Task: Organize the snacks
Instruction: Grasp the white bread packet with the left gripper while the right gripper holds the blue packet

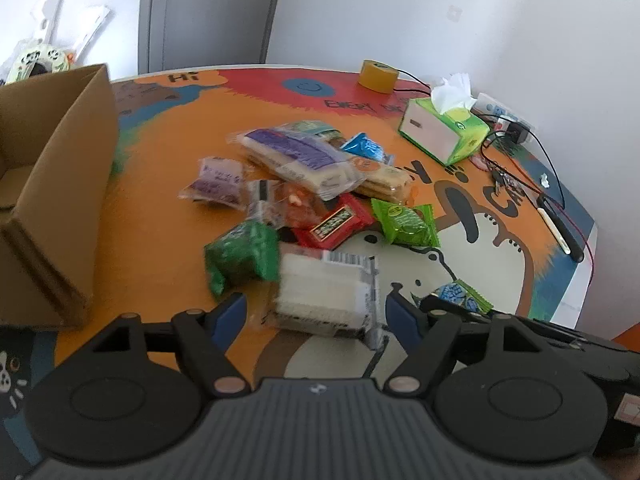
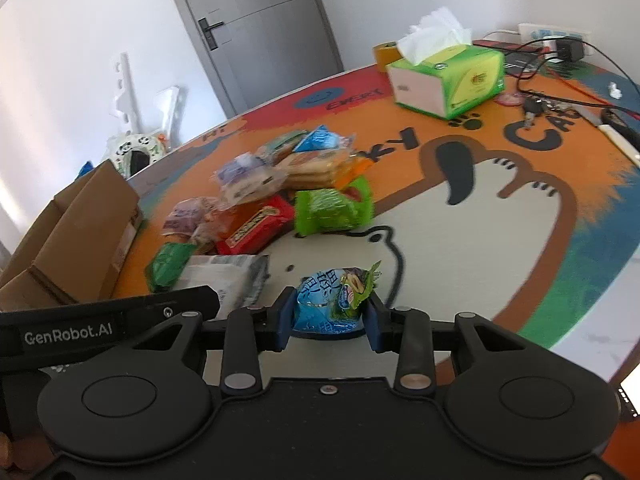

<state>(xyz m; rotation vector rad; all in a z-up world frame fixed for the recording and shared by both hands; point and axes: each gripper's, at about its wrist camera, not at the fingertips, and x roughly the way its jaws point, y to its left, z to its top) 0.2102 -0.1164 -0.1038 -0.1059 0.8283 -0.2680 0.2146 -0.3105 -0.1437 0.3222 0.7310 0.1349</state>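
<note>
**Snack pile on cartoon table mat, both grippers at near edge**

Round table covered with an orange, red and blue cartoon mat; white walls and a grey door behind.

Item 1. Cardboard box, open at the top, standing at the left of the table, apart from the snacks.

Item 2. Snack pile, mid-table. Includes a long purple-labelled cracker pack lying on top of other packets, a small purple packet to its left, a blue packet at the far side, a red bar, a bright green packet to the right of the red one, and a dark green packet nearest the box.

Item 3. White wafer pack, clear wrapper with a barcode, lying at the near edge of the pile just beside the dark green packet.

Item 4. Left gripper. Jaws spread wide, one blue pad on each side of the white wafer pack; contact with the pack cannot be confirmed, as the picture is blurred.

Item 5. Right gripper. Jaws closed against a blue-and-green candy packet, held between the pads just above the pale part of the mat, near the table's front edge and apart from the pile.

Item 6. Green tissue box, far right side, with a roll of tape behind it. Black and red cables and a charger lie beyond, near the wall.
</note>
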